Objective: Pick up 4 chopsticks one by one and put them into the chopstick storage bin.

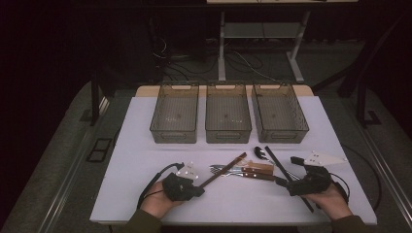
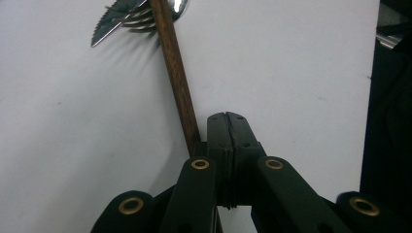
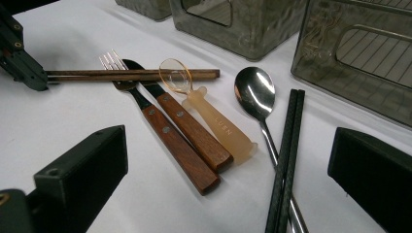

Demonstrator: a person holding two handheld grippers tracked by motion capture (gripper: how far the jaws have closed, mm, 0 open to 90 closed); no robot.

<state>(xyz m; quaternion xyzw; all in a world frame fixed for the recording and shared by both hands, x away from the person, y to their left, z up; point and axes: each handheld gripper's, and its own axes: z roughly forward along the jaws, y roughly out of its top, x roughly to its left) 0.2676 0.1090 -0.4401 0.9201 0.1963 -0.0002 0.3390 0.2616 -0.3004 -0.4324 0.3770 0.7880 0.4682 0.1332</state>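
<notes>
My left gripper is shut, jaws pressed flat together. A pair of wooden chopsticks runs along its left jaw, and nothing shows between the pads. The chopsticks' far end lies across a fork and a wood-handled knife. My right gripper stands open and low over the cutlery, holding nothing. Ahead of its jaws lie a translucent amber spoon, a metal spoon and black chopsticks.
Three clear, empty bins stand in a row at the back of the white table: left, middle, right. The table's front edge runs just under the person's hands. Dark floor and desk legs lie beyond.
</notes>
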